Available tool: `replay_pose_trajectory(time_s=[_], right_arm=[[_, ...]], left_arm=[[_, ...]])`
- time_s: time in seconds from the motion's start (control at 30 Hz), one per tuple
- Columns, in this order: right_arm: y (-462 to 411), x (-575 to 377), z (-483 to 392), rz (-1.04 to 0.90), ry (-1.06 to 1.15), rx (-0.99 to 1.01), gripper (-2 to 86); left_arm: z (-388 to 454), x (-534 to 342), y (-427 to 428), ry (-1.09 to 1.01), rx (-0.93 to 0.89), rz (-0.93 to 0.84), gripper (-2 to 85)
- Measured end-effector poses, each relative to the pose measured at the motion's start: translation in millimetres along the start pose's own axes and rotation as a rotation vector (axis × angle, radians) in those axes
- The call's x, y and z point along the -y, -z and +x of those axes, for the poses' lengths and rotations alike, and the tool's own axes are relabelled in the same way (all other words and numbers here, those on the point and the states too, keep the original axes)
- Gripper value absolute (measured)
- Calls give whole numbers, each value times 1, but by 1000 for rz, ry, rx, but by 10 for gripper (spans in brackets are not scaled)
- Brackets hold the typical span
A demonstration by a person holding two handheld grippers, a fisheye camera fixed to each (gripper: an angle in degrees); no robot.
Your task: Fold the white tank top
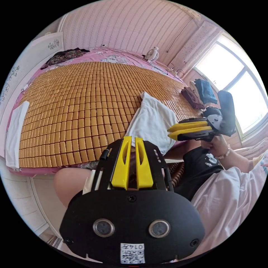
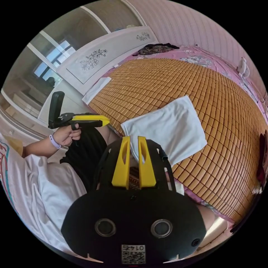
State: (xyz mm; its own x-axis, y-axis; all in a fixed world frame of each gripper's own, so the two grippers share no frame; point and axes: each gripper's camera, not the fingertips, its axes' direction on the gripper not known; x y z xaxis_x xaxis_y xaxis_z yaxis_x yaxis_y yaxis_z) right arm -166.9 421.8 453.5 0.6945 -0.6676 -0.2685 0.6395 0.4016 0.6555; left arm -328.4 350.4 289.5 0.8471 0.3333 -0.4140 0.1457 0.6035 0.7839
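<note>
The white tank top (image 1: 152,121) (image 2: 167,127) lies folded into a flat rectangle on the bamboo mat (image 1: 78,106) (image 2: 217,106) covering the bed, near its front edge; the left hand-held gripper (image 1: 132,139) (image 2: 107,120) hangs clear of it, jaws nearly together and empty; the right hand-held gripper (image 2: 133,139) (image 1: 169,132) is likewise nearly closed, gripping nothing, just beside the garment's near edge.
</note>
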Motion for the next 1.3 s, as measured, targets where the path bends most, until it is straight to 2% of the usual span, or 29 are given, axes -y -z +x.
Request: replay_pose_trajectory(time_s=[0.13, 0.3, 0.33, 0.47, 0.63, 0.8, 0.87, 0.93, 1.07, 1.3], right_arm=[[-86, 66, -54, -147, 209, -30, 71], [-182, 104, -53, -318, 230, -175, 42], [-179, 107, -48, -255, 235, -200, 20], [-163, 115, -21, -233, 168, -143, 1], [-101, 102, 29, -55, 8, 12, -2], [-34, 65, 89, 88, -146, 25, -1], [-4, 44, 118, 155, -242, -5, 1], [31, 11, 155, 219, -381, -133, 5], [41, -24, 199, 148, -506, -362, 15], [21, -15, 243, 35, -546, -301, 78]], left_arm=[[-38, 17, -10, 25, 59, 3, 39], [-54, 33, -35, 26, -11, 19, 49], [-54, 39, -43, 19, -11, 5, 51], [-39, 67, -76, -51, 8, -48, 62], [-2, 109, -128, -160, 102, -131, 74], [25, 145, -181, -195, 208, -203, 69], [32, 156, -211, -202, 261, -280, 53], [38, 162, -216, -221, 244, -264, 32], [53, 181, -228, -234, 282, -268, 8], [74, 216, -238, -259, 320, -306, -1]])
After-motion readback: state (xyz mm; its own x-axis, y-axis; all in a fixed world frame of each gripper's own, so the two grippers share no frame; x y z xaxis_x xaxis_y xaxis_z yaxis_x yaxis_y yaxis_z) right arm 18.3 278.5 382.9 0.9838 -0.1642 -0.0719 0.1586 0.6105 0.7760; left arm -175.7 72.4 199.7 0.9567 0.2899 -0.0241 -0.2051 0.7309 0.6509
